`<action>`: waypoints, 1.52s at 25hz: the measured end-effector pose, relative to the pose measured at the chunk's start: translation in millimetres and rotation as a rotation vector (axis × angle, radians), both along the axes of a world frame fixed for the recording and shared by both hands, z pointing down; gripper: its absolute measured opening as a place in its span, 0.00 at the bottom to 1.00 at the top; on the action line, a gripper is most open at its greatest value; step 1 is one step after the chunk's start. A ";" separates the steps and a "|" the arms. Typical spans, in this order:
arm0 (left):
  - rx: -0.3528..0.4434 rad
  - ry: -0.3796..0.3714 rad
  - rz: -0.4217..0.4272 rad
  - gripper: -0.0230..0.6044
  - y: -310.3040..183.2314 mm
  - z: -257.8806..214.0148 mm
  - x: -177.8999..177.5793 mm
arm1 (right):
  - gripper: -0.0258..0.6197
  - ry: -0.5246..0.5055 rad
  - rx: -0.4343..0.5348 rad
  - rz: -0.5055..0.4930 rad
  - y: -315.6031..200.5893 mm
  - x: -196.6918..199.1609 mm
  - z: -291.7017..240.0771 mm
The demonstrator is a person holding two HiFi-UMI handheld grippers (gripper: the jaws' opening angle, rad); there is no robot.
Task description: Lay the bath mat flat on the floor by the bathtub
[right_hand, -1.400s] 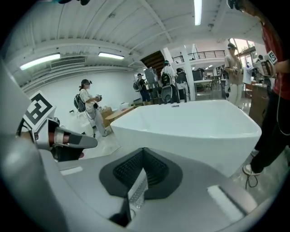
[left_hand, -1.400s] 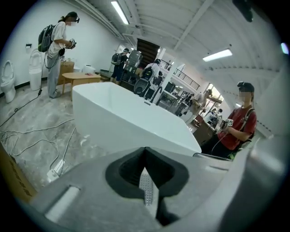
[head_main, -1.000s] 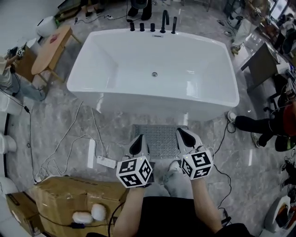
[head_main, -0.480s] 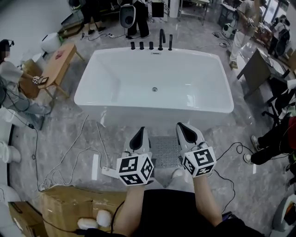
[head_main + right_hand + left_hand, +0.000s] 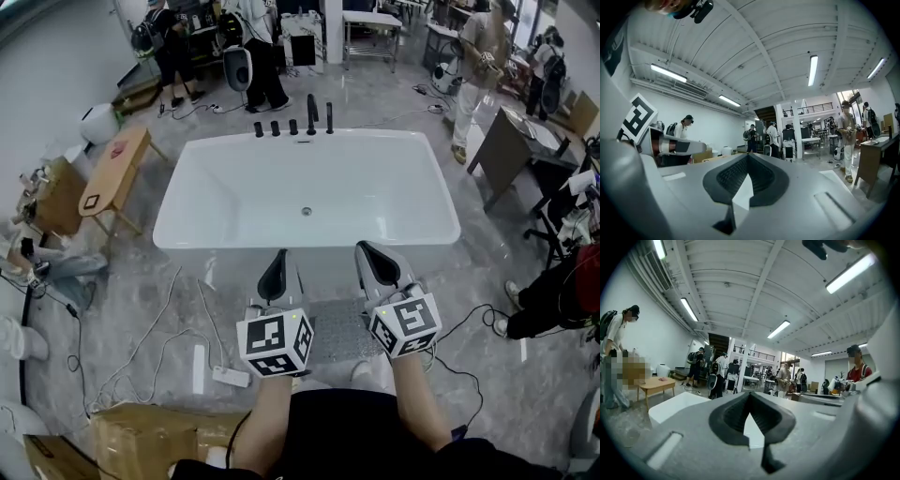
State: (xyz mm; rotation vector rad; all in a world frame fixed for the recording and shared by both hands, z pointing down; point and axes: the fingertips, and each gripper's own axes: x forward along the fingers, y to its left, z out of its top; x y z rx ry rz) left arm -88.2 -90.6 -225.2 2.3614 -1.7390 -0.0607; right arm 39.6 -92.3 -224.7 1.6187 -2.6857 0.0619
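The grey bath mat [image 5: 336, 326] lies flat on the marble floor against the front of the white bathtub [image 5: 202, 187]; its near part is hidden behind my grippers. In the head view my left gripper [image 5: 274, 273] and right gripper [image 5: 373, 262] are held side by side above the mat, pointing toward the tub. Both are shut with nothing in them. The left gripper view looks level across the room over the tub rim [image 5: 670, 405], with the left gripper [image 5: 750, 401] shut. The right gripper [image 5: 747, 164] is likewise shut and held level.
White cables and a power strip [image 5: 230, 377] lie on the floor at the left, beside a cardboard box [image 5: 155, 429]. A wooden bench [image 5: 114, 169] stands left of the tub. A seated person [image 5: 553, 292] and a desk [image 5: 506, 141] are at the right, with several people beyond the tub.
Both grippers have risen from just over the mat and now point level at the tub. My view has lifted, showing more of the room; the mat stays flat.
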 end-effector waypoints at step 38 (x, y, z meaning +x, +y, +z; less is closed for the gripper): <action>-0.053 -0.004 -0.020 0.04 -75.5 1.3 4.2 | 0.05 -0.014 -0.026 -0.055 -76.0 -13.9 -7.1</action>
